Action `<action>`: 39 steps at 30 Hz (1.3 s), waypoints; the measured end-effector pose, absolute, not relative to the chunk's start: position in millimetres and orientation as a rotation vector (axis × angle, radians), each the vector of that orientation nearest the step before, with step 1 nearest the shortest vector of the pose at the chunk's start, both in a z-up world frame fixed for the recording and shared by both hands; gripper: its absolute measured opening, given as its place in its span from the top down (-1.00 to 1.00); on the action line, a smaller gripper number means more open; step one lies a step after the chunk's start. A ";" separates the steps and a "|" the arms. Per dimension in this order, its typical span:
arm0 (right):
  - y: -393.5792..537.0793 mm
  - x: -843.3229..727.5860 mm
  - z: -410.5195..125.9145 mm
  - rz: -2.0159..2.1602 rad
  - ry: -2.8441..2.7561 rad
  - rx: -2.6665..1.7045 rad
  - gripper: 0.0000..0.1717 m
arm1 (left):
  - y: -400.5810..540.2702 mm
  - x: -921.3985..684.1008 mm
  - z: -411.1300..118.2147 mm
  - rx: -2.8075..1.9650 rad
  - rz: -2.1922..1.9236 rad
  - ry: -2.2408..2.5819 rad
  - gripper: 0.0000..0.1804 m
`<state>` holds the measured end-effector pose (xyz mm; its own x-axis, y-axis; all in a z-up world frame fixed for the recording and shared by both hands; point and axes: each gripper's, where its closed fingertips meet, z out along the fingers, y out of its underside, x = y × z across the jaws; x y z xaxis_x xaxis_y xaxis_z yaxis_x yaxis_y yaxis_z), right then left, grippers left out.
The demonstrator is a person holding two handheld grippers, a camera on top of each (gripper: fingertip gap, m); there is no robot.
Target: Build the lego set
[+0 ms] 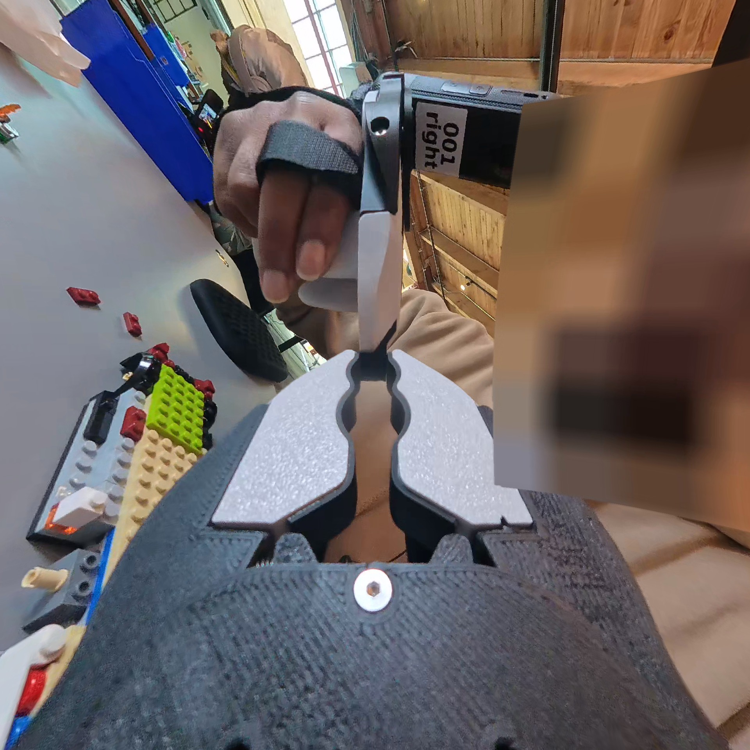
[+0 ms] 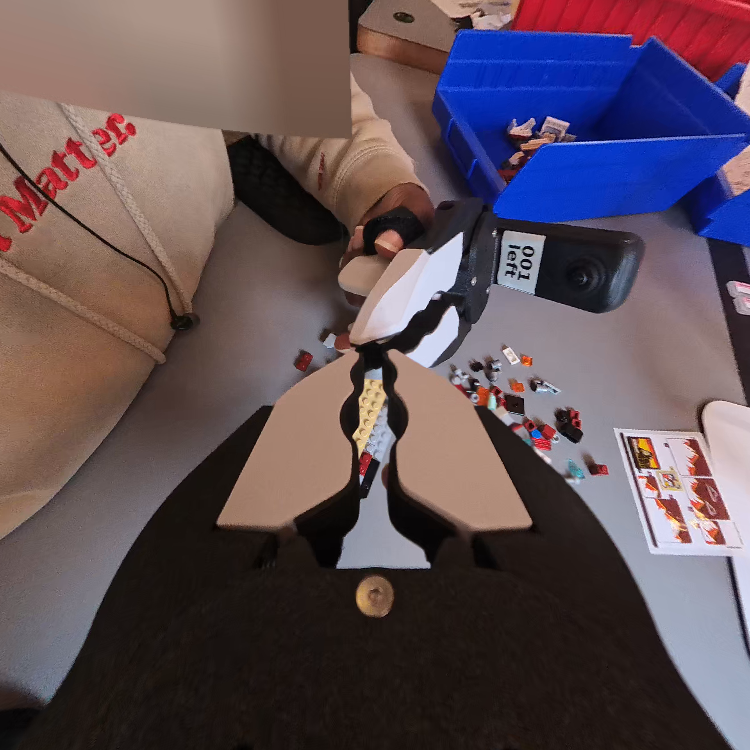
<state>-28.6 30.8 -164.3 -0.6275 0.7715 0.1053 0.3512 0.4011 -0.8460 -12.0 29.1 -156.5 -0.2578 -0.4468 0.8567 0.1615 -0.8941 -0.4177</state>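
1. Left wrist view, far left: a part-built brick model [image 1: 121,466] lies on the matte grey surface [image 1: 81,203]. It has hard, glossy studded plates in lime green [image 1: 178,410] and tan over a grey base. Loose dark red bricks [image 1: 83,296] sit apart from it.
2. Centre of that view: the left claw [image 1: 371,365] is clamped on a small black piece [image 1: 370,367], held in the air off the surface. The right claw points down at it from above, tips on the same piece. A strapped hand [image 1: 284,182] grips that claw's handle.
3. Right wrist view, centre: the right claw [image 2: 371,359] is almost together, pinching that black piece where the left claw's white fingers meet it. The model's tan plate [image 2: 369,406] shows below the gap.
4. The piece looks tiny, smooth and rigid, so it probably twists easily. Square, steady pressure from both claws seems wise.
5. To the right lie scattered small pieces [image 2: 527,397], a glossy sticker sheet [image 2: 686,491] and a blue plastic bin [image 2: 588,195].
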 end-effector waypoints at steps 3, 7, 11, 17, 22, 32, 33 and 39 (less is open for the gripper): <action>32.5 -27.3 -167.6 1.190 -2.152 -1.025 0.92 | 31.4 -12.2 -159.6 -1.644 -2.172 0.330 0.86; 52.0 -19.9 -180.4 1.351 -1.965 -1.345 0.92 | 42.0 -18.9 -175.1 -1.755 -1.887 0.416 0.78; 66.1 -12.2 -194.4 1.548 -1.661 -1.655 0.92 | 51.8 -19.7 -198.3 -1.905 -1.544 0.557 0.79; 70.3 -12.0 -201.4 1.844 -1.253 -1.952 0.92 | 62.0 -9.7 -206.7 -1.922 -1.297 0.649 0.79; 72.2 -11.0 -204.1 1.930 -1.125 -2.039 0.92 | 68.9 -12.6 -206.5 -1.858 -0.905 0.805 0.76; 69.7 -12.8 -208.7 1.876 -1.112 -2.052 0.92 | 67.5 -7.3 -205.4 -1.892 -0.975 0.738 0.92; 69.7 -13.0 -208.5 1.873 -1.110 -2.050 0.92 | 67.2 -7.3 -205.3 -1.902 -1.009 0.721 0.92; 66.5 -12.8 -207.1 1.810 -1.187 -1.994 0.92 | 64.1 -6.5 -202.9 -1.929 -1.259 0.608 0.96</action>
